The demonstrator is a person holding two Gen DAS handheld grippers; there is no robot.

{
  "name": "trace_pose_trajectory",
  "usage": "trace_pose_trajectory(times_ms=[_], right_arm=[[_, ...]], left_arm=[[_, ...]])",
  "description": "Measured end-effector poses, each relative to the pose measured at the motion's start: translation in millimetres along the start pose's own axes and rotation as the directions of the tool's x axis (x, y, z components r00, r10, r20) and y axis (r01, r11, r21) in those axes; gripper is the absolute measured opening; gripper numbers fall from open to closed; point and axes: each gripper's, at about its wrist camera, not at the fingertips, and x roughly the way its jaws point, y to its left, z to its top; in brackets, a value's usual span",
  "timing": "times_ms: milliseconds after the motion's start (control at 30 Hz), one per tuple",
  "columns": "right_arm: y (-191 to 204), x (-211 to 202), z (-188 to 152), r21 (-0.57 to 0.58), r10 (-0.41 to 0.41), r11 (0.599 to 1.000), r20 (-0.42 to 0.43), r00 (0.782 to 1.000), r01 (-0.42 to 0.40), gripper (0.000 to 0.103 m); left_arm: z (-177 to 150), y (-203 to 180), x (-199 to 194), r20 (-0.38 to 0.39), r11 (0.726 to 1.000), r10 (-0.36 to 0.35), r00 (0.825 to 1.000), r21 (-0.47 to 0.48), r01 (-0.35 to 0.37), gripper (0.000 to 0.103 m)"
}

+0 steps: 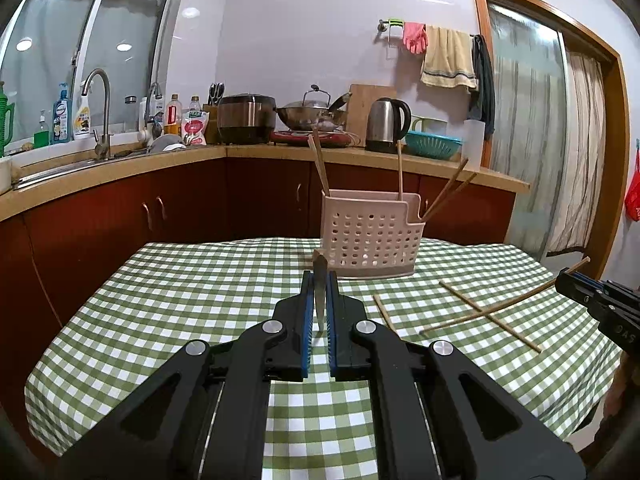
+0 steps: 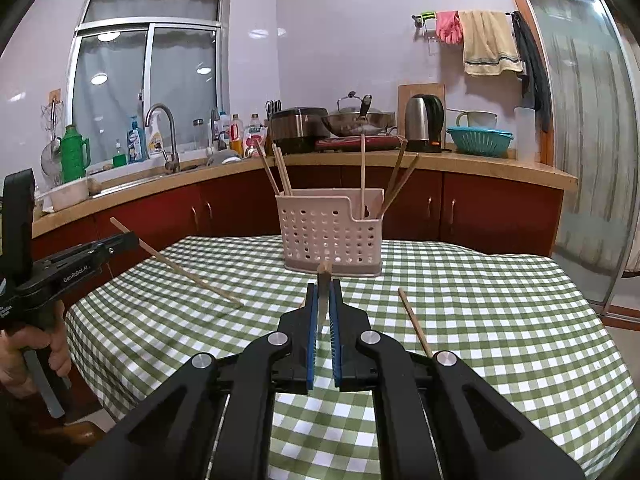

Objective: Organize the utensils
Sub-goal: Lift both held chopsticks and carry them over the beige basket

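Both grippers are clamped on a chopstick: left gripper (image 1: 320,280), right gripper (image 2: 324,286). Each chopstick (image 1: 320,276) seems light, stiff and slippery; better to pinch it mid-length.

kettle (image 1: 387,125) on counter | wok (image 1: 310,114) beside rice cooker (image 1: 246,118) | teal colander (image 1: 433,145) | faucet (image 1: 100,112) | pink gloves (image 1: 415,38), towel (image 1: 448,58) on rail

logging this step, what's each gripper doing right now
Left gripper: closed on a chopstick.
Right gripper: closed on a chopstick.
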Motion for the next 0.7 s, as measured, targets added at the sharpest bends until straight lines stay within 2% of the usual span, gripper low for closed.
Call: trace_pose_trajectory(times_ms=[467, 700], right_arm=[[-5.9, 7.8, 24.0, -0.005, 0.013, 1.0, 0.033, 0.999, -0.013, 0.006], [-5.3, 10.9, 40.2, -0.013, 0.019, 1.0, 0.055, 0.998, -0.019, 0.006]], left_arm=[[27.8, 7.4, 9.2, 0.03, 0.999, -0.042, 0.999, -0.033, 0.043, 0.006], [45.5, 2.0, 13.0, 0.066, 0.998, -0.062, 0.996, -0.021, 0.064, 0.006]])
